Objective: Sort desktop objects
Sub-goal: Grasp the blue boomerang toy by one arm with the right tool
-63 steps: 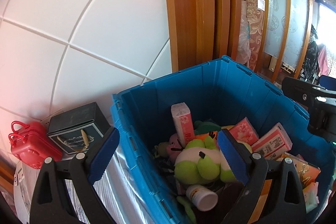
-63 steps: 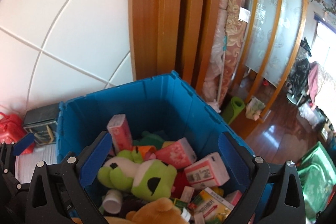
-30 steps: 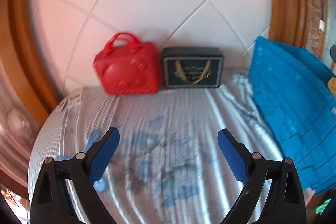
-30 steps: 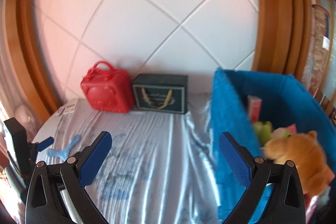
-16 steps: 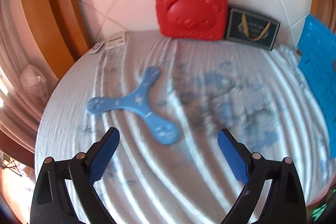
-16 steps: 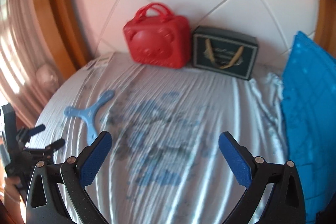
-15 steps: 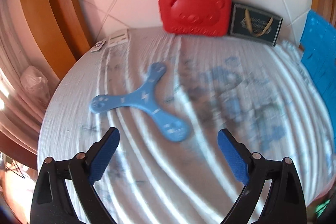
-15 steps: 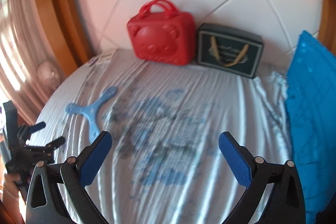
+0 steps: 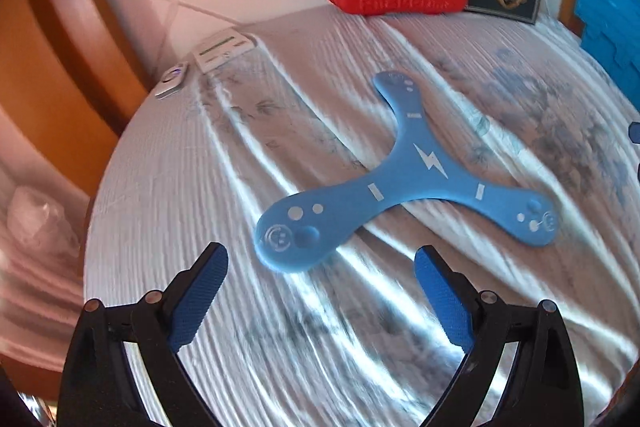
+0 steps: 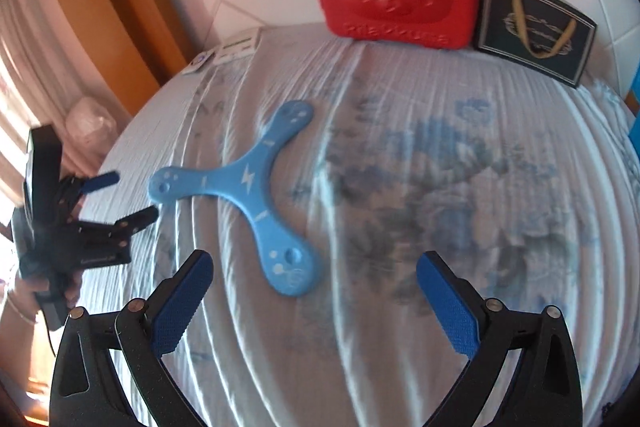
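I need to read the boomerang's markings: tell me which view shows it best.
Left wrist view: the blue boomerang fills the middle, close and sharp, lightning bolt and dots legible. The right wrist view shows it whole but smaller, farther and somewhat blurred.

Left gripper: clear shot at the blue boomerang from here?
Probably yes. The left gripper is open, and the nearest arm of the boomerang lies flat on the cloth just ahead of its fingers. Nothing sits between them; the right gripper hangs apart.
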`<state>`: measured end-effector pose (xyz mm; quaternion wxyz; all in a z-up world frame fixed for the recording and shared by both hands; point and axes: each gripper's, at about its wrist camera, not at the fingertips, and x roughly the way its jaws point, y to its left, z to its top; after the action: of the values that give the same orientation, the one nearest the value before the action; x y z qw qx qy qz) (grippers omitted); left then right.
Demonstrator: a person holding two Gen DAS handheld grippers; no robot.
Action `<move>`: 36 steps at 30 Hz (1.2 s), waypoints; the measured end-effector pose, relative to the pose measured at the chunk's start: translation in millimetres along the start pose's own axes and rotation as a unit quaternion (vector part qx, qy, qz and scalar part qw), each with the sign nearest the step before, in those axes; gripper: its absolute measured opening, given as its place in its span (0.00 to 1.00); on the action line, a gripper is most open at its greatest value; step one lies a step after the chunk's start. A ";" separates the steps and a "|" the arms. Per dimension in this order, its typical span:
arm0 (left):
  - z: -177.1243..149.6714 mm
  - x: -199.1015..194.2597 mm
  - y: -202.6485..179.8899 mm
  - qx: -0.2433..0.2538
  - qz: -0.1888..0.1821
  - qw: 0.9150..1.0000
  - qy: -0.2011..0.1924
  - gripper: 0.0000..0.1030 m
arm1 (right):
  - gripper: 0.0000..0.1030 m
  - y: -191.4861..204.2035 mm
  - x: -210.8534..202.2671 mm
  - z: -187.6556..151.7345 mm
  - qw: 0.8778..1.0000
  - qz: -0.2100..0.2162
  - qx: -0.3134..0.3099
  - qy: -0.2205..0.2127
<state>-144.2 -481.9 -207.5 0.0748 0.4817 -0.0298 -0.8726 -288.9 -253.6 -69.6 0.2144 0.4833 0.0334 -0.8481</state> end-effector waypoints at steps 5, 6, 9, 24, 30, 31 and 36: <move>9.1 35.4 -2.1 0.037 -0.025 0.999 0.003 0.93 | 0.93 23.1 40.8 4.0 1.000 -0.004 0.011 0.028; 11.1 43.0 -2.1 0.038 -0.034 0.999 0.006 0.93 | 0.82 25.3 49.9 4.9 0.999 -0.003 0.013 0.034; 15.2 55.2 -4.3 0.041 -0.052 0.998 0.009 0.93 | 0.69 30.5 70.1 6.5 0.999 -0.011 0.009 0.052; 28.2 81.7 -4.8 0.046 -0.115 0.991 0.045 0.85 | 0.65 39.1 126.0 5.2 0.990 -0.066 -0.064 0.103; 19.6 60.9 -16.9 0.088 -0.085 0.992 0.025 0.56 | 0.64 39.3 116.2 0.9 0.990 -0.075 -0.067 0.098; 19.1 56.7 -20.7 0.097 -0.081 0.992 0.021 0.49 | 0.64 40.4 113.1 -0.2 0.990 -0.076 -0.070 0.094; 28.4 41.2 -31.7 0.083 -0.105 0.991 0.019 0.13 | 0.59 55.8 92.7 3.2 0.989 -0.085 -0.093 0.074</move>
<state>-193.1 -457.8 -230.7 -0.0573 0.5031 -0.0496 -0.8609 -310.3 -335.7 -136.9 0.1828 0.5182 0.1685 -0.8184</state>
